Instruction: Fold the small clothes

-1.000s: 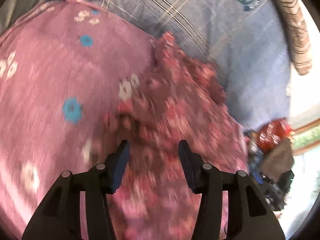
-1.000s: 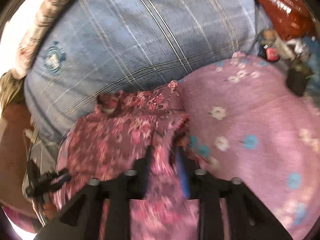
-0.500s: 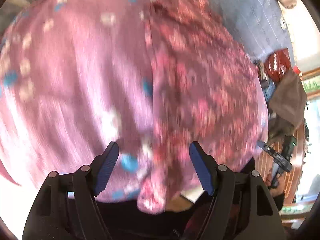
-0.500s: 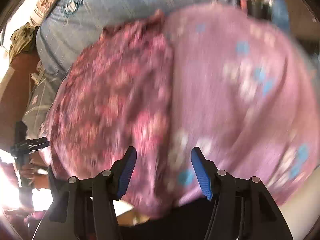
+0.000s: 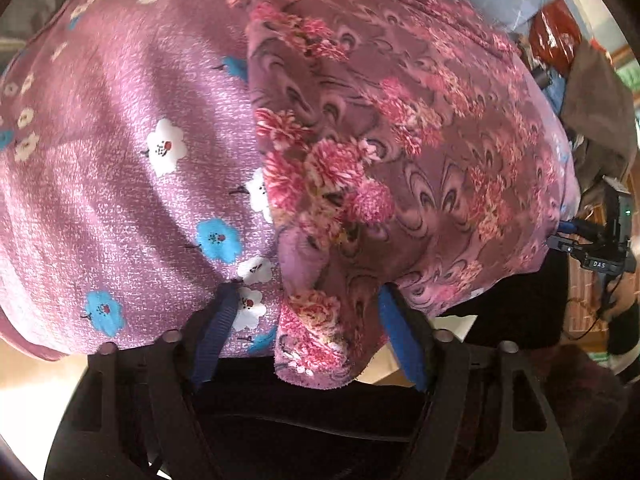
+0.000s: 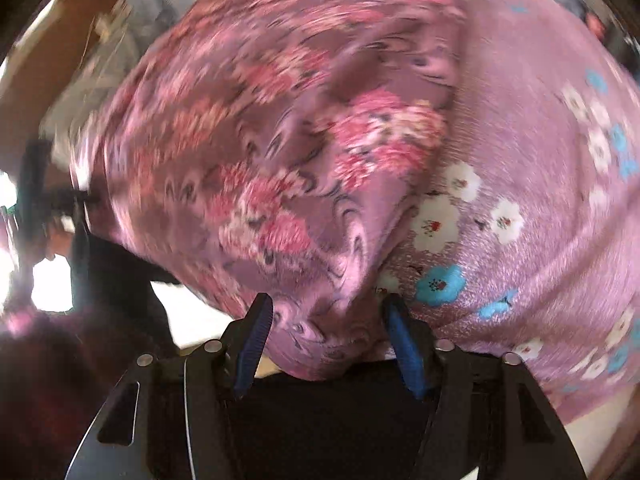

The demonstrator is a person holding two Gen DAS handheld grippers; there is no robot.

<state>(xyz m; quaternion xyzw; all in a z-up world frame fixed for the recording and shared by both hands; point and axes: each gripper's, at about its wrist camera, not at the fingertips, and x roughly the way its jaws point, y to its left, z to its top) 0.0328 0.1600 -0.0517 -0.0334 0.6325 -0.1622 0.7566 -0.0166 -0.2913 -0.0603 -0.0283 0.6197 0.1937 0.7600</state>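
Now, in the left wrist view, the left tool [image 5: 306,322] points down at the near edge of a bed. Its blue pads [image 5: 219,322] have just been closing and stand apart, with a corner of the flowery pink garment [image 5: 400,128] between them; no pad presses it. The garment lies flat on the right part of a pink flower sheet [image 5: 120,160].

In the blurry right wrist view, the right tool [image 6: 326,338] has just been closing too. Its pads [image 6: 402,344] stand apart around the garment's near corner [image 6: 320,344]. The garment [image 6: 260,152] lies left of the sheet [image 6: 540,220].
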